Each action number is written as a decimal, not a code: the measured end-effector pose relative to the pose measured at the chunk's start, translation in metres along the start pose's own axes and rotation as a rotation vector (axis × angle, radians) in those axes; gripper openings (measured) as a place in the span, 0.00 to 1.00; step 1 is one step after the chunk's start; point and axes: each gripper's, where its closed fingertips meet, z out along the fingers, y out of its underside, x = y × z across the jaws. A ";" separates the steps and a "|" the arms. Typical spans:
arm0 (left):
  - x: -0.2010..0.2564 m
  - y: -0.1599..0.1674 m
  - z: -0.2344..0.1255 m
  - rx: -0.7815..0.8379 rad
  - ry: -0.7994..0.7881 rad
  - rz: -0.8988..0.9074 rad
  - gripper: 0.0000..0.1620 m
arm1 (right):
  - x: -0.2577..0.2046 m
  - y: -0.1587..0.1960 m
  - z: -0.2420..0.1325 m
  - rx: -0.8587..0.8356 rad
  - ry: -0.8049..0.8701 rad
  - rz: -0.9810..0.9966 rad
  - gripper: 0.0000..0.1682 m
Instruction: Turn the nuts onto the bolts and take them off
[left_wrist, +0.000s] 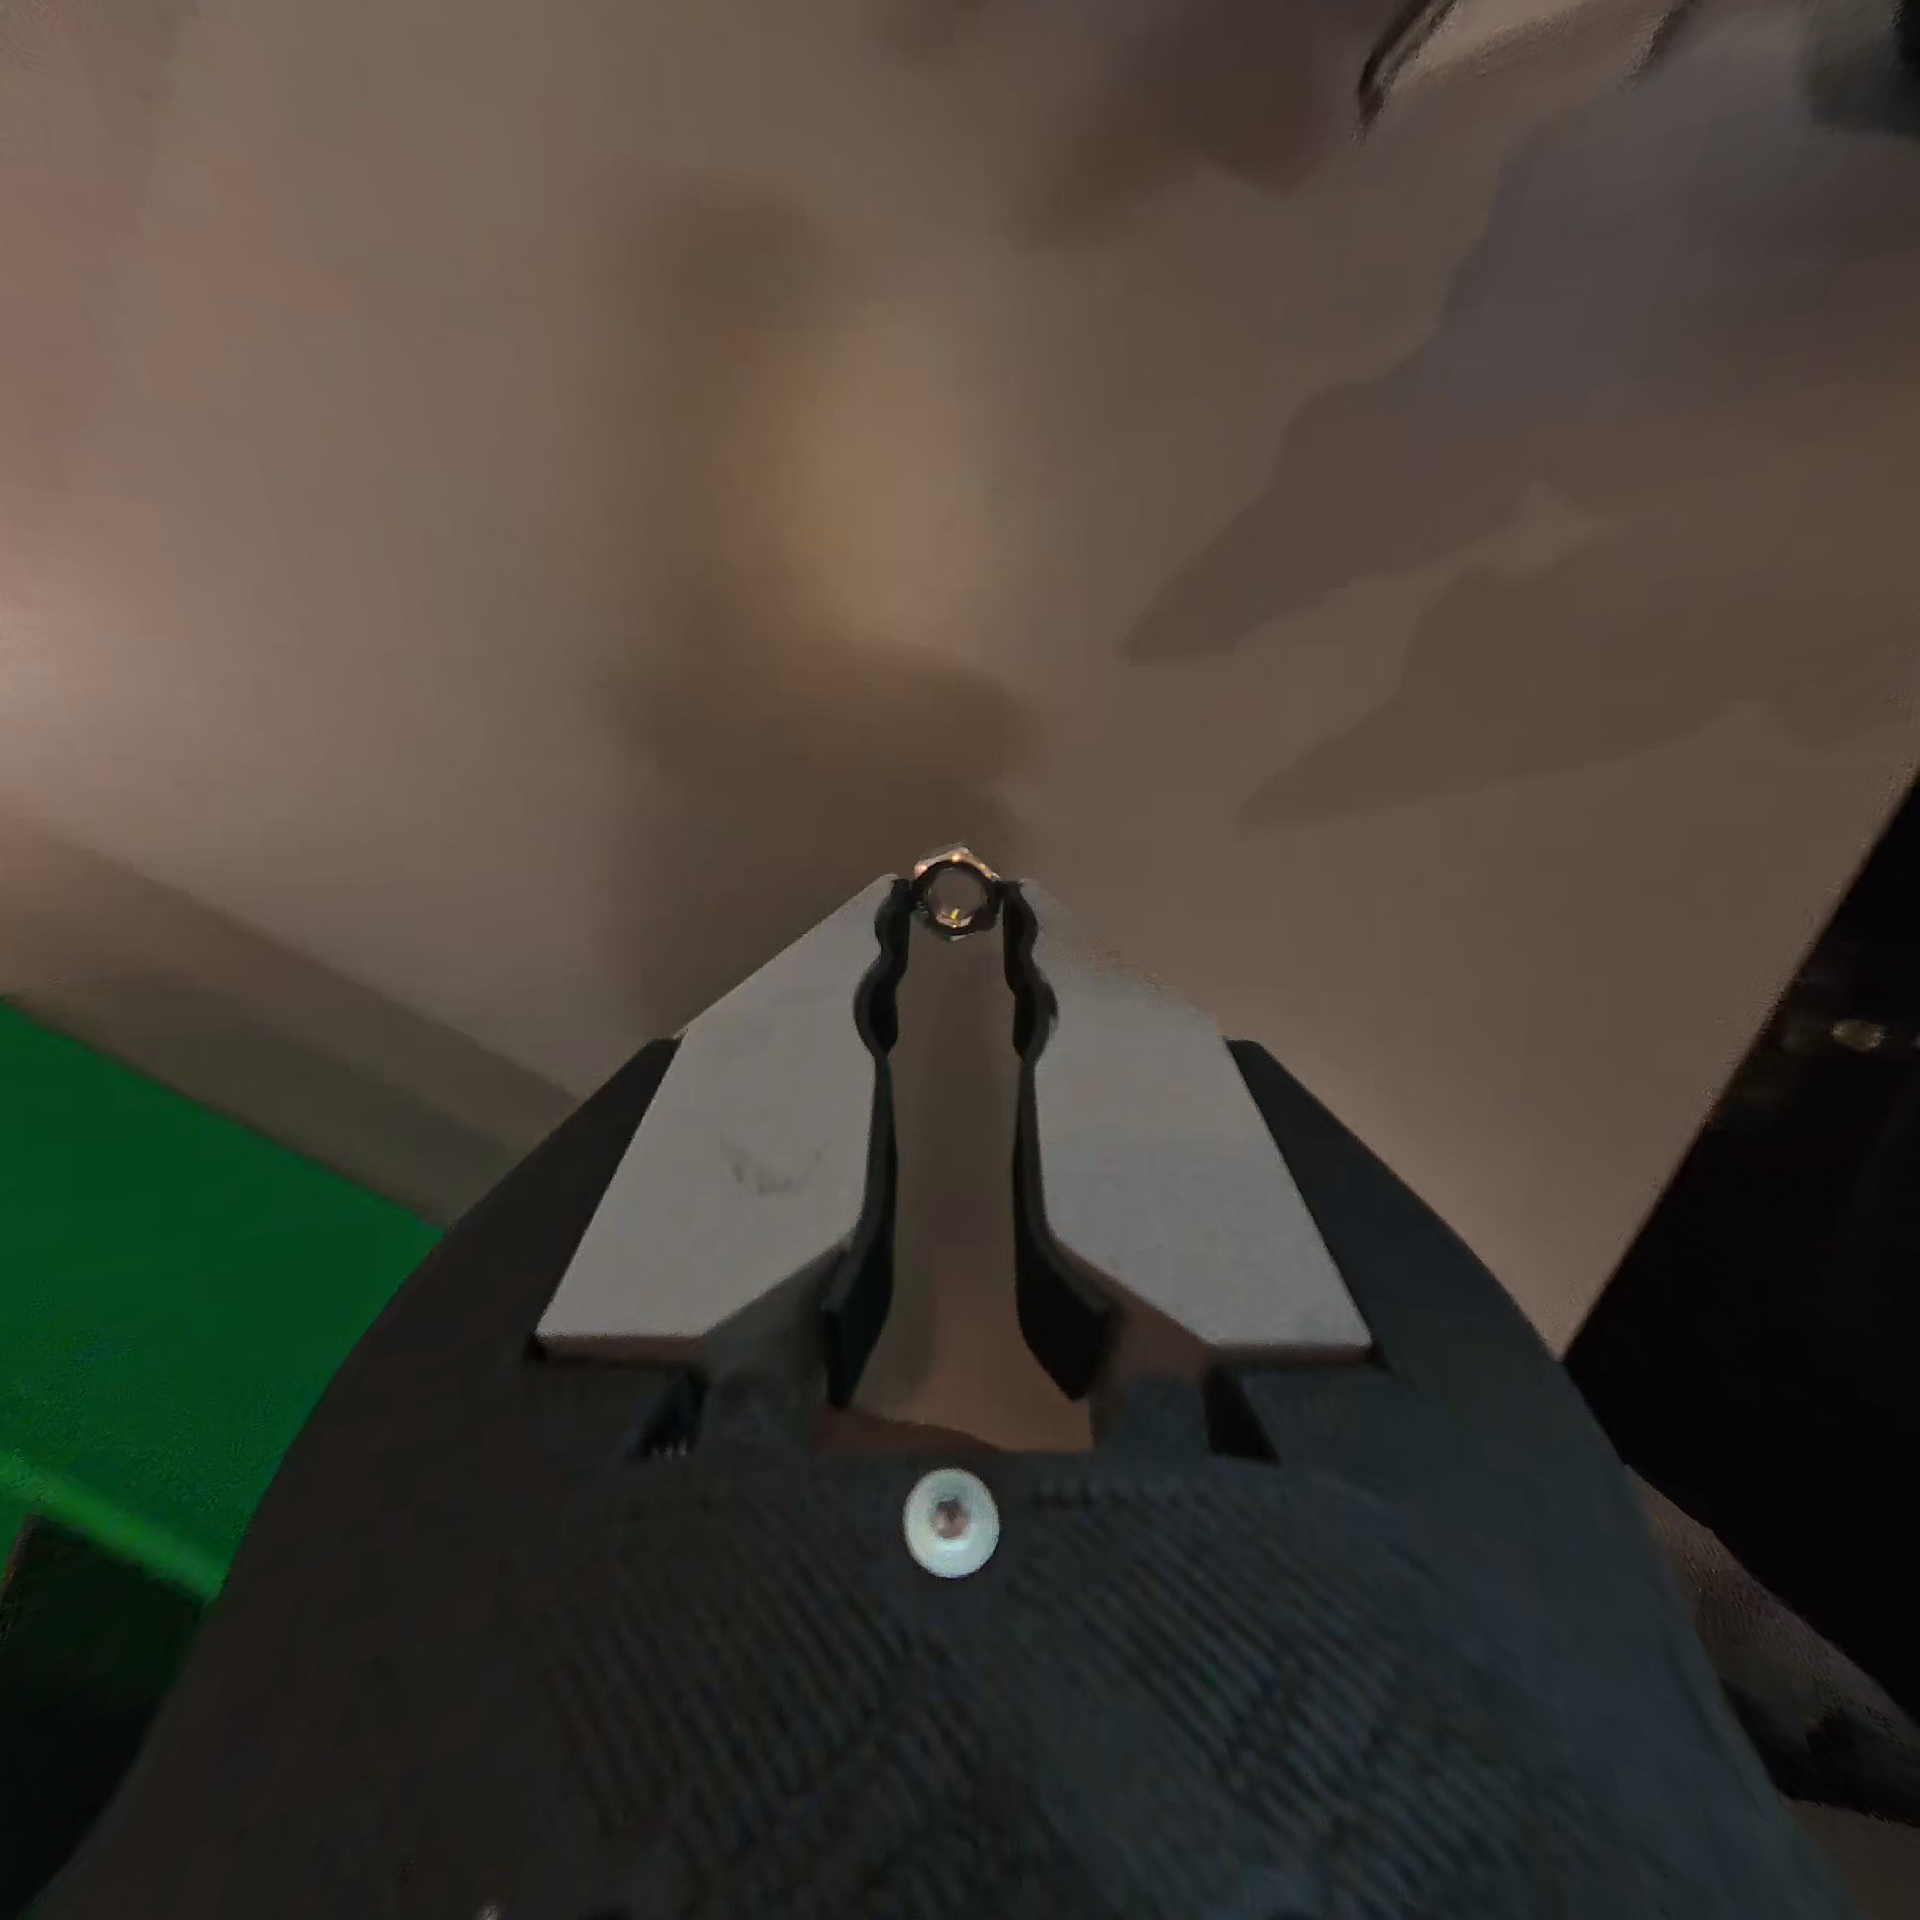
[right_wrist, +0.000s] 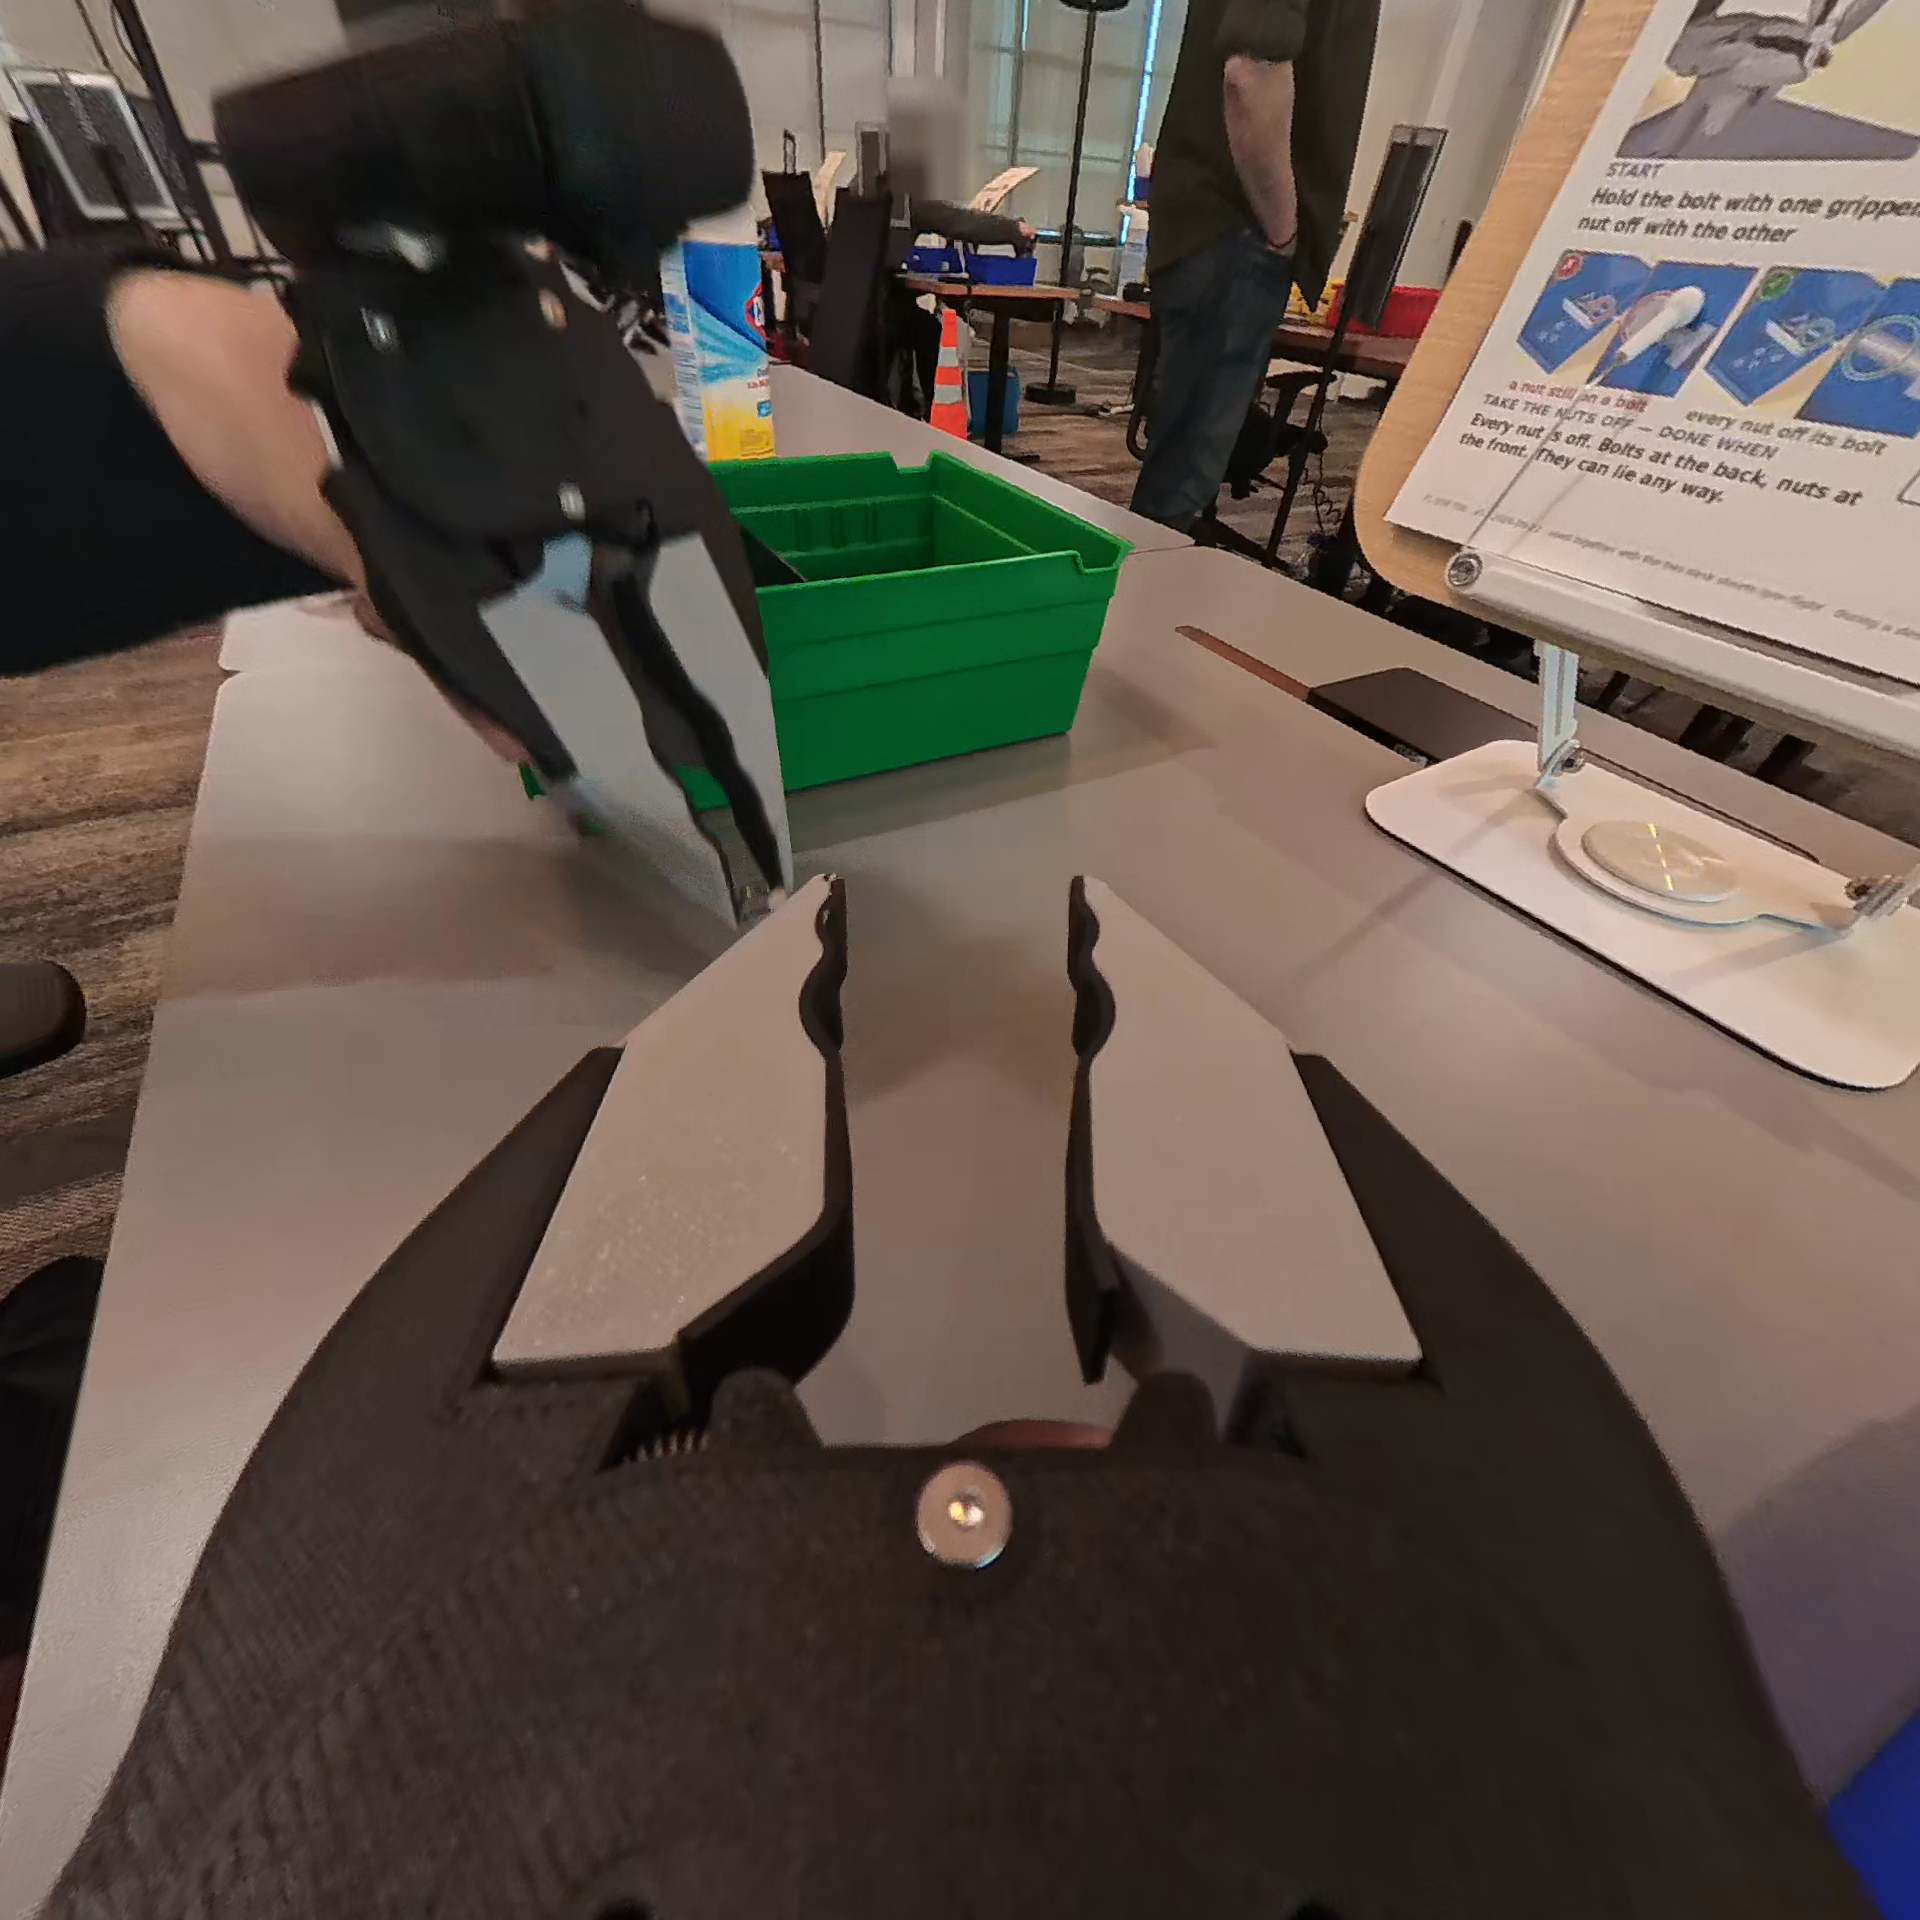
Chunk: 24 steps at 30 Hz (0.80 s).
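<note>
Grey laminate covers the surface (right_wrist: 1299, 935), a long smooth slab with a matte sheen; past its far edge lies a room of wood-look flooring, more desks and an orange traffic cone (right_wrist: 948, 374). A person in dark clothes (right_wrist: 1236, 239) stands there, arm at the side. On the surface, toward the back, sits a green plastic bin (right_wrist: 935, 644), rectangular, with moulded dividers inside and a lipped rim. To its right a white stand (right_wrist: 1621, 914) with a flat base carries a tilted instruction board (right_wrist: 1704, 343) of pale wood and printed paper. Behind the bin stands a blue and yellow wipes canister (right_wrist: 722, 343).

Both tools have black textured printed bodies with flat grey finger plates and wavy black inner edges. The right tongs (right_wrist: 956, 899) stand well apart with nothing between them, pointing along the surface. The left tongs (left_wrist: 956, 902), tips angled down toward the surface in the right wrist view, are clamped on a small hex nut (left_wrist: 953, 902) of bright silvery metal. The nut sits at the very tips, its bore facing the left wrist camera, so its axis runs along the fingers and its flats meet the black edges on either side. Beyond it the surface is blurred. A corner of the green bin shows at lower left in that view.
</note>
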 end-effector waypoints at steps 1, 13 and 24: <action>0.003 0.003 0.011 -0.022 0.009 0.003 0.10 | 0.001 0.001 0.000 -0.004 0.003 0.004 0.24; 0.008 0.013 0.029 -0.043 0.056 -0.046 0.14 | -0.002 0.000 0.000 -0.016 0.003 -0.018 0.24; -0.103 -0.026 -0.101 0.266 -0.199 -0.168 0.16 | 0.005 -0.004 -0.004 0.013 0.023 0.008 0.24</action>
